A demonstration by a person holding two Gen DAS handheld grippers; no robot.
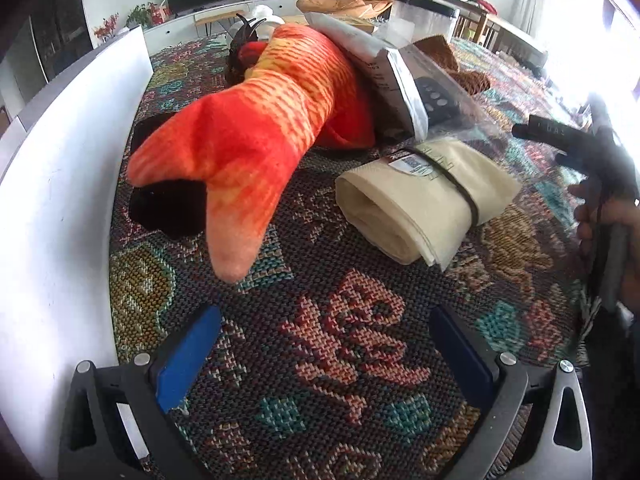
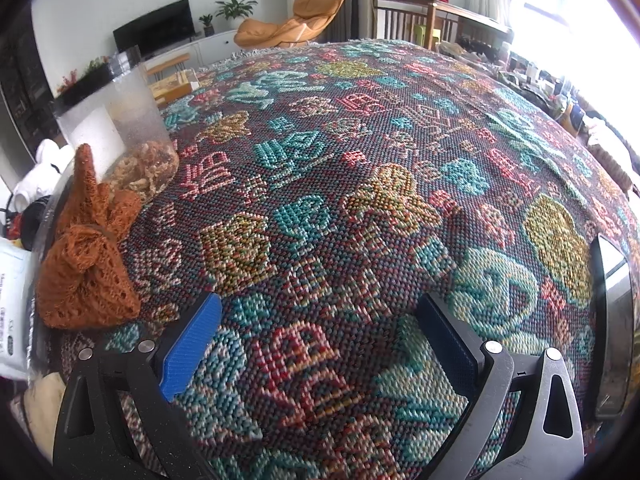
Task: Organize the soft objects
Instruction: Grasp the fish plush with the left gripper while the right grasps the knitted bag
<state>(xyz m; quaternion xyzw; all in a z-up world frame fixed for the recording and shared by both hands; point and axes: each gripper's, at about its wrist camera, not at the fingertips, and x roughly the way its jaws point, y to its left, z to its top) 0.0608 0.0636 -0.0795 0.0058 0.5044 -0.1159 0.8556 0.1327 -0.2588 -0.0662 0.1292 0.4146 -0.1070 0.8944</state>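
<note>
Since both sets of fingers, left and right, gape wide and empty, the plush fish by the white wall looks light and squashy; I'd pinch its tail.

My left camera shows a black soft thing mostly hidden under the orange plush fish; I cannot tell what it is. At the right edge a hand is cut off and blurred. My right camera crops a white packet at lower left.
</note>
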